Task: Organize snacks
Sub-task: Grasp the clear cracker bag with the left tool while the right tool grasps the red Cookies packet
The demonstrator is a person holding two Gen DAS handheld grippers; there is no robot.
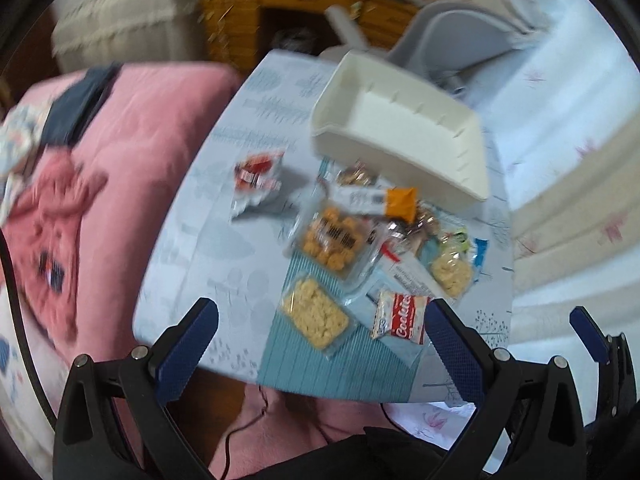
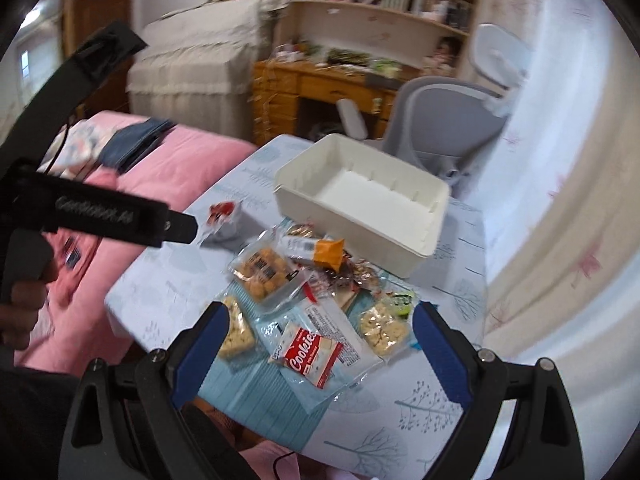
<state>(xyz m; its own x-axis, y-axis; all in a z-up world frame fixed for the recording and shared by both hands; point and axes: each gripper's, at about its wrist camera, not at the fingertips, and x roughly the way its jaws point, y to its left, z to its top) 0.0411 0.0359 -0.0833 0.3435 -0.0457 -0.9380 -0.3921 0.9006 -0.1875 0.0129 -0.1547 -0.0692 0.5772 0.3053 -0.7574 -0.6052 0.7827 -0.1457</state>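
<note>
A pile of snack packets lies on a small table (image 1: pixel 208 240): a red-and-white Cookies packet (image 1: pixel 400 318) (image 2: pixel 308 354), a tray of orange puffs (image 1: pixel 332 240) (image 2: pixel 264 272), pale rice-cracker packs (image 1: pixel 316 316) (image 2: pixel 382 328), an orange-ended bar (image 1: pixel 380 200) (image 2: pixel 316 250) and a red-and-white bag (image 1: pixel 256 178) (image 2: pixel 222 220) apart to the left. An empty white bin (image 1: pixel 404 128) (image 2: pixel 360 196) stands behind them. My left gripper (image 1: pixel 320 344) is open and empty above the table's near edge. My right gripper (image 2: pixel 320 352) is open and empty above the Cookies packet.
A pink bed (image 1: pixel 120 160) (image 2: pixel 168 160) lies left of the table. A grey chair (image 1: pixel 452 36) (image 2: pixel 436 120) and a wooden desk (image 2: pixel 320 84) stand behind it. A wall with floral paper (image 2: pixel 560 200) is on the right. The left gripper's body (image 2: pixel 100 212) shows at the right wrist view's left.
</note>
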